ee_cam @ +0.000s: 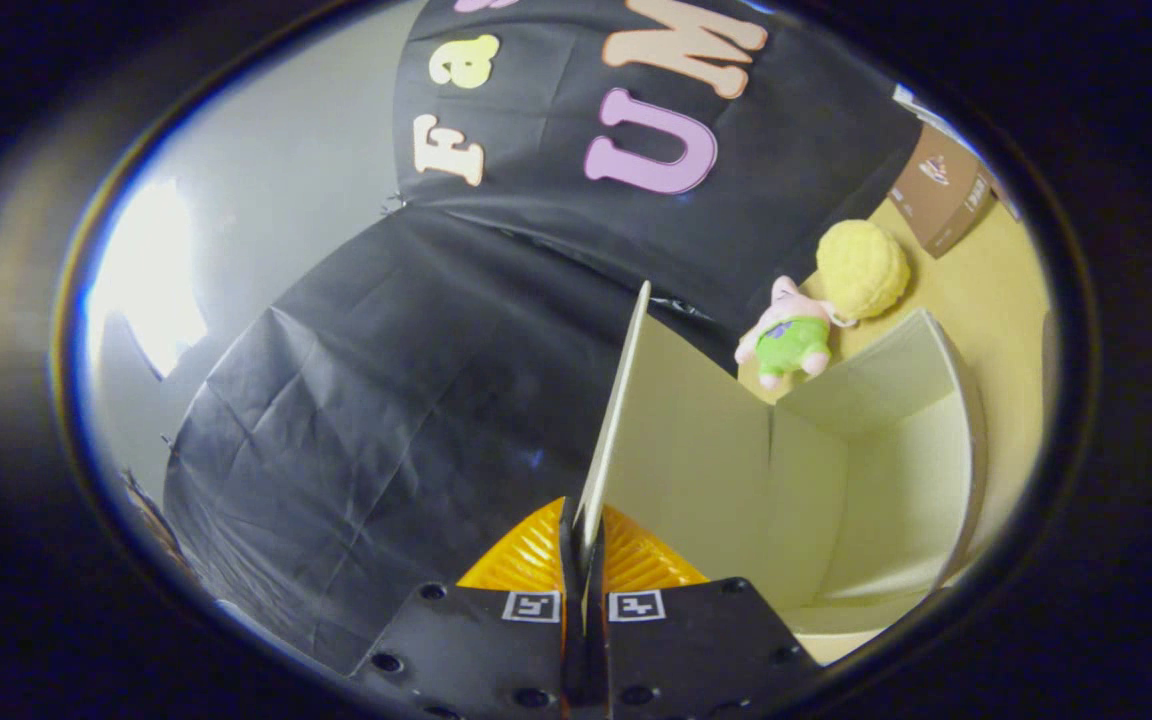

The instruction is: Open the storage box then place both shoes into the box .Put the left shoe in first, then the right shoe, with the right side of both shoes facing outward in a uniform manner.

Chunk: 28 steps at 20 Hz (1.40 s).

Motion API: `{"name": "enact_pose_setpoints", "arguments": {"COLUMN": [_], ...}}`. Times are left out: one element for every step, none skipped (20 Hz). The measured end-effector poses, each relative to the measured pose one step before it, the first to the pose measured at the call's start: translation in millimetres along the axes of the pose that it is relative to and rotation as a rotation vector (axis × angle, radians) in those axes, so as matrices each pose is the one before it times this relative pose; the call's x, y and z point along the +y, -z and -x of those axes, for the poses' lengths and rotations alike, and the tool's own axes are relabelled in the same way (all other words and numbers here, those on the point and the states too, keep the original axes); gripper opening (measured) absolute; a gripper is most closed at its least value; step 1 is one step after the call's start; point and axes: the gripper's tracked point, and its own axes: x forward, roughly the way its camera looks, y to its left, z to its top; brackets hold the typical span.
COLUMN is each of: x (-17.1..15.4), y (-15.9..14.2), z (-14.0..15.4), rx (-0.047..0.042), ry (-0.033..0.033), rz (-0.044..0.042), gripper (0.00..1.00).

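My gripper [584, 545] pinches the flat, stiff lid [616, 400] (smooth, cream) of the storage box [896, 480] — lower centre, lid raised upright.

A black cloth wall [536, 200] is hung at the back, a pale grey wall [286, 150] is lit by bright glare [146, 270], and a yellow tabletop [996, 290] is seen.

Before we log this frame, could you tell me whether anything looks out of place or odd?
Nothing stands out. The gripper is shut on the lid of the storage box, holding it raised; the inside that shows is bare.
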Motion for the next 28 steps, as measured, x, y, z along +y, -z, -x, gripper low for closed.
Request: {"name": "enact_pose_setpoints", "arguments": {"x": [4.45, 3.85, 3.83, 3.54, 2.98, 1.80, 0.26, 0.92, 4.54, 3.14, 1.05, 0.75, 1.50, 1.43, 1.37, 0.23, -1.83, 0.66, 0.60, 2.80, 1.58, 3.56, 2.21, -0.27, 0.51, 3.03, 0.66, -0.02], "y": [4.42, 4.35, 5.83, 4.45, 4.44, 4.91, 6.07, 5.44, 2.48, 4.14, 5.07, 5.35, 7.24, 6.19, 6.72, 6.83, 7.27, 9.85, 4.29, 3.85, 2.71, 2.34, 3.99, 0.53, 1.95, 1.61, 1.05, -0.90], "z": [-6.90, -7.09, -7.30, -6.48, -6.25, -5.90, -2.91, -8.21, -11.17, -9.63, -7.66, -8.91, -9.20, -9.28, -7.25, -8.96, -8.14, -9.53, -5.53, -4.21, -3.41, -1.23, -4.47, -0.80, 2.50, 3.02, 2.74, 5.53], "rx": [0.00289, 0.00507, 0.00965, 0.00381, 0.00568, 0.00584, 0.00416, 0.00551, 0.00400, 0.00631, 0.00371, 0.00534, 0.00821, 0.00943, 0.00741, 0.01227, 0.01019, 0.01696, 0.01384, 0.00743, 0.00640, 0.00659, -0.00014, -0.00172, -0.00232, 0.00161, -0.00229, -0.00726], "ry": [0.00392, 0.00012, 0.00065, 0.00123, 0.00235, 0.00492, 0.00397, 0.00554, 0.00486, 0.00483, 0.00655, 0.00732, 0.00706, 0.01144, 0.01528, 0.01329, 0.01280, 0.00288, 0.01102, -0.00200, 0.01213, -0.00519, -0.00209, 0.00859, 0.00512, -0.01001, -0.00462, 0.00189], "rz": [0.01838, 0.01653, 0.01292, 0.01260, 0.01403, 0.01552, 0.01490, 0.01446, 0.01398, 0.01133, 0.00904, 0.01050, 0.01523, 0.02721, 0.02898, 0.02773, 0.02191, 0.02550, 0.02692, 0.01699, 0.03573, 0.02172, 0.02537, 0.04092, 0.03927, 0.02755, 0.02412, 0.02773], "gripper": [0.04, 0.04, 0.04, 0.04, 0.04, 0.04, 0.04, 0.04, 0.04, 0.04, 0.04, 0.04, 0.06, 0.08, 0.08, 0.08, 0.08, 0.10, 0.11, 0.13, 0.14, 0.23, 0.29, 0.35, 0.42, 0.48, 0.54, 0.61]}}
